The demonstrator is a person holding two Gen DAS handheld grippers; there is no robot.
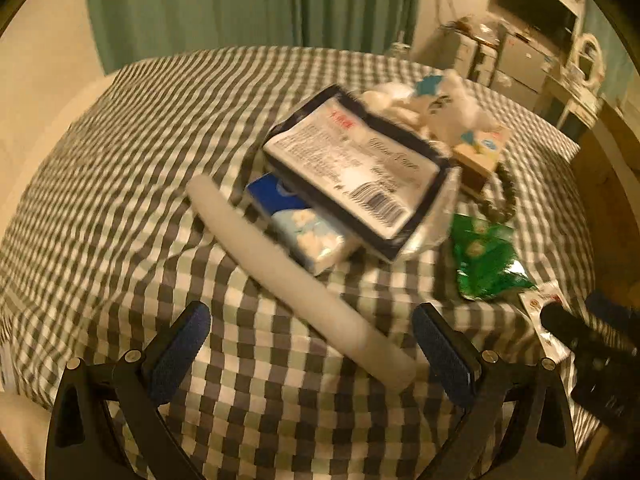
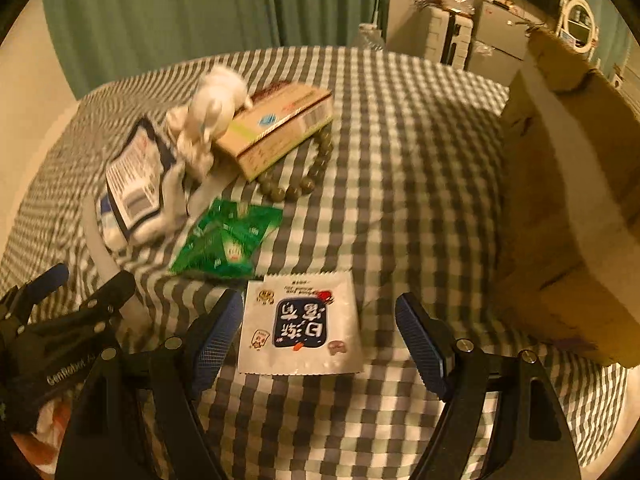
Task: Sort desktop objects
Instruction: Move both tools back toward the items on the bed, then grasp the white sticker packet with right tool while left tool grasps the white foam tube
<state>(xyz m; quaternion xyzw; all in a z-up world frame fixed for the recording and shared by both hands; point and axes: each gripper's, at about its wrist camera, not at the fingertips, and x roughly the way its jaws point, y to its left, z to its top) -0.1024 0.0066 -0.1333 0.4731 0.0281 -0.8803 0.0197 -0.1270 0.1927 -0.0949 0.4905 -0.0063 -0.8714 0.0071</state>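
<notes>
A checked tablecloth (image 1: 120,184) bears a heap of objects. A long white tube (image 1: 296,276) lies aslant, its near end between the wide-apart fingers of my left gripper (image 1: 316,340), which is open. Behind it lie a blue tissue pack (image 1: 304,228) and a dark-edged wipes pack (image 1: 356,168). My right gripper (image 2: 320,332) hangs open over a flat white sachet (image 2: 300,320) with a dark blue label; the pads do not touch it. A green snack bag (image 2: 224,240) lies just beyond.
A white plush toy (image 2: 212,116), a brown carton (image 2: 280,124) and a string of dark beads (image 2: 308,176) sit further back. A tall cardboard box (image 2: 568,200) stands at the right. The left gripper's body (image 2: 52,344) shows at the lower left of the right wrist view.
</notes>
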